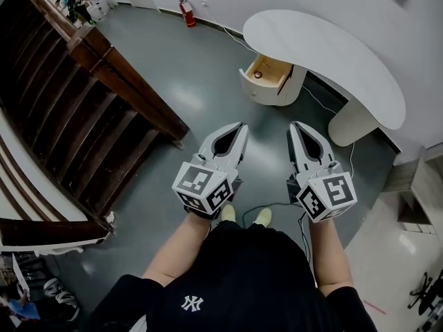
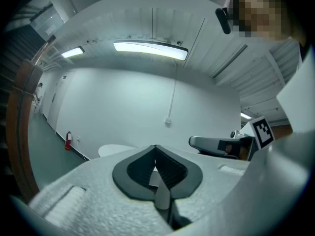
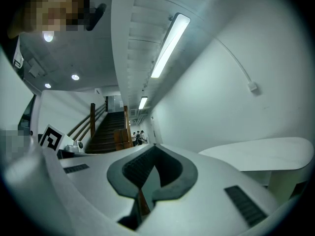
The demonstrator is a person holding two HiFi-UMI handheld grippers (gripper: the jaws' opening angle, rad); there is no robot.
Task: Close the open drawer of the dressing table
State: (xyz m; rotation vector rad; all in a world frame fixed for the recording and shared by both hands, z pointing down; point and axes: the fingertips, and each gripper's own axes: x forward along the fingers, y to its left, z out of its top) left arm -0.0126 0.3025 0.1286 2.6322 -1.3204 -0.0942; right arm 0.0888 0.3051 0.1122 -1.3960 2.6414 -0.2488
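The white kidney-shaped dressing table [image 1: 325,50] stands against the far wall. Its drawer [image 1: 266,76] is pulled out at the left end, showing a wooden inside with a small round thing in it. My left gripper [image 1: 241,126] and right gripper [image 1: 295,124] are held side by side over the grey floor, well short of the drawer and pointing toward it. Both are shut with nothing between their jaws. The left gripper view has the shut left gripper [image 2: 155,146], the tabletop [image 2: 115,150] beyond it and the right gripper to its right. In the right gripper view the right gripper [image 3: 154,145] is shut beside the tabletop [image 3: 266,154].
A dark wooden staircase with a banister [image 1: 111,64] fills the left side. A red fire extinguisher [image 1: 187,12] stands by the far wall. A cable [image 1: 277,205] lies on the floor near my feet. A pale shelf unit [image 1: 422,185] stands at the right edge.
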